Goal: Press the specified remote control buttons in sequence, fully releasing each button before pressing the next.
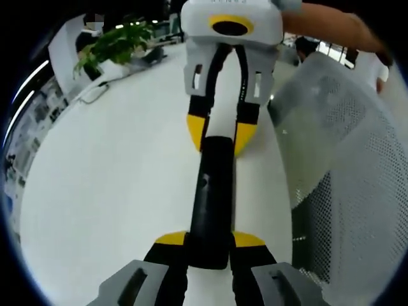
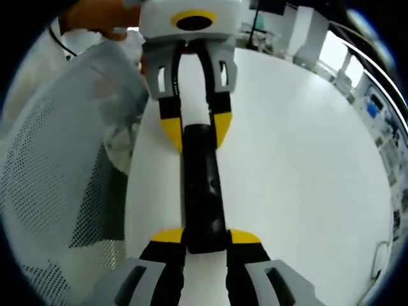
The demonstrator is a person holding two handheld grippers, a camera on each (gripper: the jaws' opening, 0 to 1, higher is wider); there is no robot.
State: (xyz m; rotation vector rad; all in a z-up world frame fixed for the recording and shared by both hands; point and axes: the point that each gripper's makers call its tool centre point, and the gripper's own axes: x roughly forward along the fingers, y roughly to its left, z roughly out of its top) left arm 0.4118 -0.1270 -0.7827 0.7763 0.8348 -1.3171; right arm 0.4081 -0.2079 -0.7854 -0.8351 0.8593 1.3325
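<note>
Left gripper view: a black remote [image 1: 212, 197] is held lengthwise over a white table [image 1: 115, 185], close to the table's edge beside a mesh chair [image 1: 344, 172]. The left gripper [image 1: 210, 245] has its yellow-tipped jaws closed on the near end; the right gripper [image 1: 220, 134] grips the far end. A plant [image 1: 111, 44] stands at the table's far edge.

Right gripper view: the right gripper [image 2: 205, 241] clamps one end of the remote [image 2: 203, 185], the left gripper [image 2: 194, 131] the other.

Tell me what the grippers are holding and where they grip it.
Both hold the black remote control: the left gripper clamps one end, the right gripper the opposite end, over the white table.
</note>
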